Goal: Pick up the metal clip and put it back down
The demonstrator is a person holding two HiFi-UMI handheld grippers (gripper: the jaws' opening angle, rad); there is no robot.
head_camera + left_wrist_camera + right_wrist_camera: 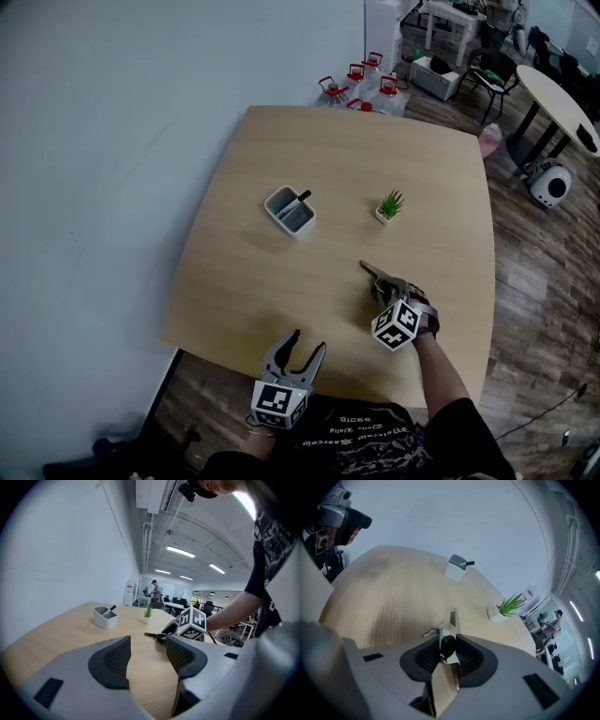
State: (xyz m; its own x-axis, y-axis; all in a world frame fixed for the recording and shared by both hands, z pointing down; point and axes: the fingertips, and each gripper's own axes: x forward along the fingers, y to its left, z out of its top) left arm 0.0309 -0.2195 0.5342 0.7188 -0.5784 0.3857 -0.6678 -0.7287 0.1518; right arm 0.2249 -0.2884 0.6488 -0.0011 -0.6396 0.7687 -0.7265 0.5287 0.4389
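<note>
One wooden worktop point(281, 281) carries three loose things: one small potted plant point(391, 205), one grey holder point(289, 210) with a single black pen point(303, 196) in it, and one metal clip point(452, 620).

Taking the plant as the marker, the holder sits to its left, well apart from it. The clip lies on the person's side of the plant, a little to its left, with bare wood between the two.

There are two claws. The right claw point(382, 284) is closed on the clip: in the right gripper view both pads press the clip's dark bulb from either side, and its flat metal blade sticks out past the fingertips, pointing roughly toward the plant. Whether the blade's tip rests on the wood or hangs just clear cannot be told.

The left claw point(309, 339) stands wide open with nothing between its pads. It hovers farther from the plant than the right claw, down at the worktop's near edge and to the left.

Beyond the plant, past the worktop's far edge, five red-capped jugs point(356, 82) stand in a cluster on the floor.
</note>
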